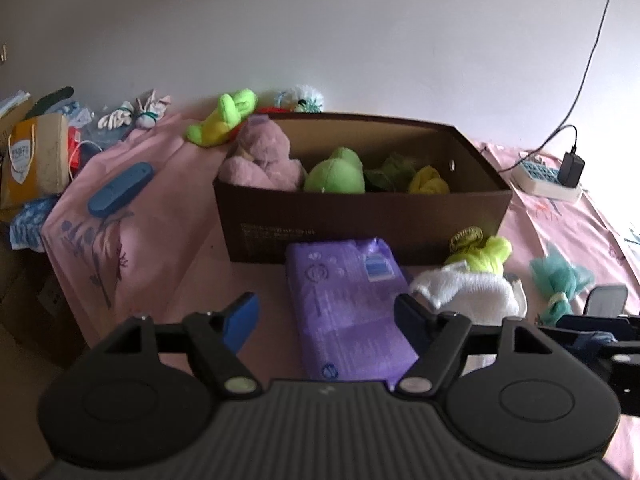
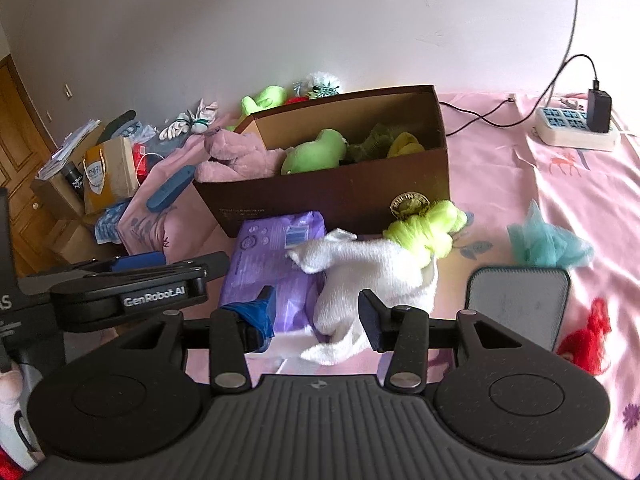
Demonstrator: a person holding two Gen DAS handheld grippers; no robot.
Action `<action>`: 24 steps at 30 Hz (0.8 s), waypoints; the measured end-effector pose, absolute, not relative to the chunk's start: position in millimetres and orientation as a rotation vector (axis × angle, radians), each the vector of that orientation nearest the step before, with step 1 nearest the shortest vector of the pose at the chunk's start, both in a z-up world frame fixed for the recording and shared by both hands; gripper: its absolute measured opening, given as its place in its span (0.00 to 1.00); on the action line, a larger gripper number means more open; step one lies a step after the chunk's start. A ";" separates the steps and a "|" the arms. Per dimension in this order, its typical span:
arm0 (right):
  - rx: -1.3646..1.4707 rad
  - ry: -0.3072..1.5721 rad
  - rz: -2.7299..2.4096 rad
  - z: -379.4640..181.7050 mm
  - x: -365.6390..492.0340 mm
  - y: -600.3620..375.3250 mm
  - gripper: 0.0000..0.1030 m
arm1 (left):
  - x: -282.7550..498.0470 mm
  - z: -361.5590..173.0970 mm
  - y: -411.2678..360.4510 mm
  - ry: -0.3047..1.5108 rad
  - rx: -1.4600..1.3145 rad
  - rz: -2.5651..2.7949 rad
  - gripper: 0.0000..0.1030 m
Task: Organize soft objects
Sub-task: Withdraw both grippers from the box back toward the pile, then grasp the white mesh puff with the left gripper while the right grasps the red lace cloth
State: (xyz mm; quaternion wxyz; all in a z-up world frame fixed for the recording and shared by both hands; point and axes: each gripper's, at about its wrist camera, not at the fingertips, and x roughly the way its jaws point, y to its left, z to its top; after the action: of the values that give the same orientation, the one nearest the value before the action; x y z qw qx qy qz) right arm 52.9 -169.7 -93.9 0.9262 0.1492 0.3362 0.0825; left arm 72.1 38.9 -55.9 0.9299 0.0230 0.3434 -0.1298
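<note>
A brown cardboard box (image 1: 360, 220) (image 2: 340, 196) on the pink bedsheet holds a pink plush (image 1: 262, 156) (image 2: 236, 156), a green plush (image 1: 336, 172) (image 2: 314, 152) and dark green and yellow soft items. In front of it lies a purple soft pack (image 1: 348, 312) (image 2: 272, 252). My left gripper (image 1: 326, 320) is open, its fingers straddling the pack. A white fluffy cloth (image 1: 468, 292) (image 2: 368, 276) lies partly on the pack, against a neon yellow mesh puff (image 1: 486, 254) (image 2: 428, 230). My right gripper (image 2: 316, 316) is open, with the cloth's near end between its fingers.
A teal mesh puff (image 2: 548, 240), a red yarn item (image 2: 588, 336) and a grey phone-like slab (image 2: 520, 304) lie to the right. A power strip (image 2: 576, 132) with charger sits at the back right. Left of the box are a blue case (image 1: 120, 188), bags and clutter.
</note>
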 end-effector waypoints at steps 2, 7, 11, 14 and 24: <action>0.299 0.690 0.166 -98.4 46.1 -168.3 0.29 | 70.1 -60.7 40.7 0.716 0.040 -0.276 0.74; 0.268 0.695 0.167 -108.4 28.0 -165.7 0.29 | 60.6 -71.5 46.1 0.723 0.026 -0.313 0.74; 0.246 0.700 0.186 -114.9 16.4 -168.7 0.29 | 53.5 -75.8 44.5 0.712 0.027 -0.364 0.75; 0.234 0.699 0.179 -118.6 5.8 -175.4 0.29 | 48.1 -77.0 38.9 0.697 0.034 -0.421 0.76; 0.253 0.729 0.028 -131.9 -18.8 -229.0 0.29 | 34.6 -82.1 6.4 0.650 0.106 -0.566 0.81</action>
State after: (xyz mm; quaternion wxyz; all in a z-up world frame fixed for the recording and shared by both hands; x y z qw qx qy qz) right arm -18.8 -229.0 -131.9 0.9263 0.1233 0.3557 0.0139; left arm 34.6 6.4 -82.1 0.9072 0.0514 0.3148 -0.2743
